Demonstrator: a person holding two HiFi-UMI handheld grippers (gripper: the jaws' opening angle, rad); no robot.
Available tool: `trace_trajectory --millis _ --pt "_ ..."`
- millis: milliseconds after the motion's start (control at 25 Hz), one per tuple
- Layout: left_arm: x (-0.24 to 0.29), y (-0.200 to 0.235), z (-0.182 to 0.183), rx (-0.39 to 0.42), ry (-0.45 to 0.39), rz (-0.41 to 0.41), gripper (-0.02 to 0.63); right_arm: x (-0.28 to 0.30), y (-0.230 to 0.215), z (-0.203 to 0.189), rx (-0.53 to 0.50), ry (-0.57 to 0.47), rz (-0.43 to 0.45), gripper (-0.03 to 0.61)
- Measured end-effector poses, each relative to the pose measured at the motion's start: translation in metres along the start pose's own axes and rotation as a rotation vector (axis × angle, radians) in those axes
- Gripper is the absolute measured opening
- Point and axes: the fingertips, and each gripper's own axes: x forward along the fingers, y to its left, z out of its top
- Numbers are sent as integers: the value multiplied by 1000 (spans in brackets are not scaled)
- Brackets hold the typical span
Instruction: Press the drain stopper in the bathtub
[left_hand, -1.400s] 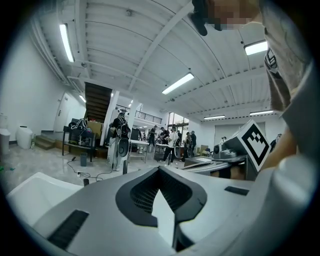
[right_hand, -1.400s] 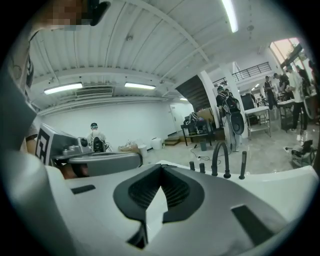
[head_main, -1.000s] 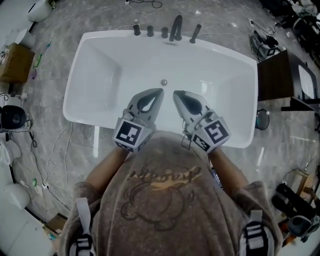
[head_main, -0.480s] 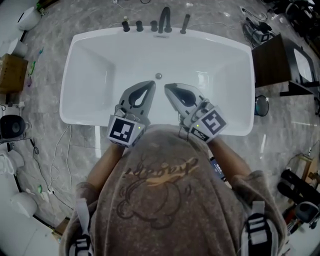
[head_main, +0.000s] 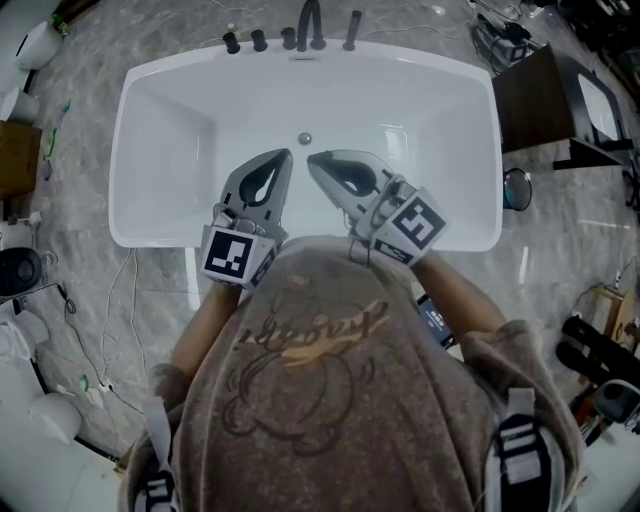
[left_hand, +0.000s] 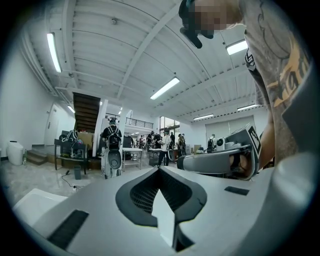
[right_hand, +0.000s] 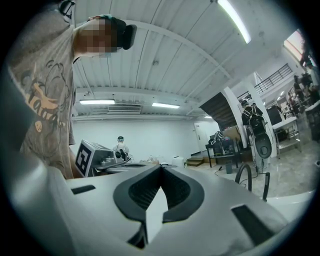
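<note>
Drain stopper (head_main: 305, 139) in bathtub (head_main: 200, 100) shows only from head view.

1. The floor (head_main: 80, 290) is grey marbled stone.
2. A dark wooden cabinet (head_main: 530, 95) stands on it at the right.
3. The white ribbed ceiling (left_hand: 100, 45) carries long strip lights (left_hand: 164, 88).
4. A dark staircase (left_hand: 86, 111) rises beside a white wall (left_hand: 25, 110).
5. Farther off, people (left_hand: 111, 135) stand around tables (left_hand: 131, 150).
</note>
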Motion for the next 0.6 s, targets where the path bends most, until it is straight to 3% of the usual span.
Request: trace_trajectory --millis 600 --pt "-5 -1 0 22 -14 21 2 5 10 -2 -27 11 47 -3"
